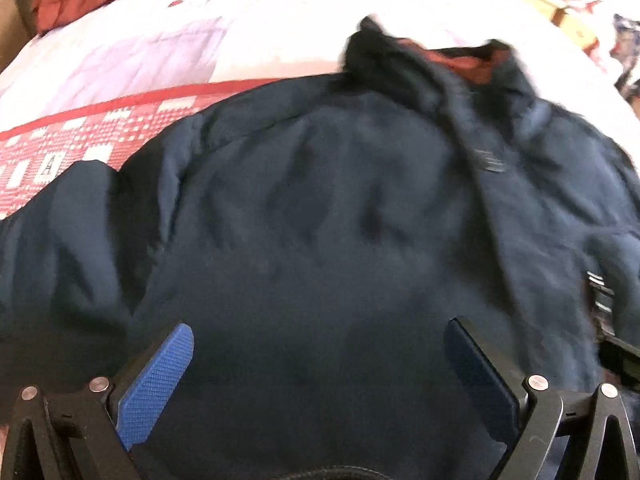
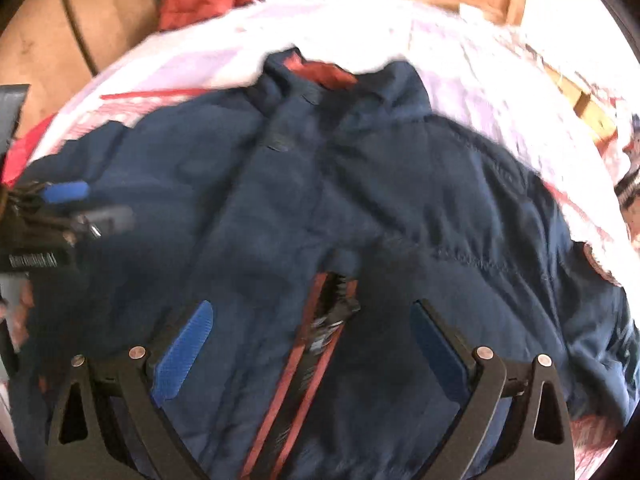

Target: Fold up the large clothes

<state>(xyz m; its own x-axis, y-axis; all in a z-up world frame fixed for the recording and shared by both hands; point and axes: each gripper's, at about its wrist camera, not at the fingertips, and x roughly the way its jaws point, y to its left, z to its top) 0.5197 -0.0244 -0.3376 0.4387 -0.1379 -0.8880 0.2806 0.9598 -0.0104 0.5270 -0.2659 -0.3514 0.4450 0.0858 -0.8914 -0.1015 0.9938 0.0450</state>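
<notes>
**Across the bed, collar at the far end: jacket lies lengthwise ahead of both grippers**

Below both cameras the navy jacket lies spread front-up on the bed, filling the middle of each frame. Its long axis runs from the lower edge of the right wrist view up to the collar near the top centre, so hem is near and collar is far. The half-open zipper, edged in red, sits directly between the fingers of the right gripper, marking the jacket's centre line.

The right gripper's fingers stand wide apart with only cloth beneath them, gripping nothing. The left gripper is likewise spread wide and empty, over the jacket's body panel left of the zipper; in the right wrist view it shows at the middle left edge. A sleeve trails to the lower left of the left wrist view, nearer that gripper, which makes it the likelier one to fold this side inward. Both views are blurred.
</notes>
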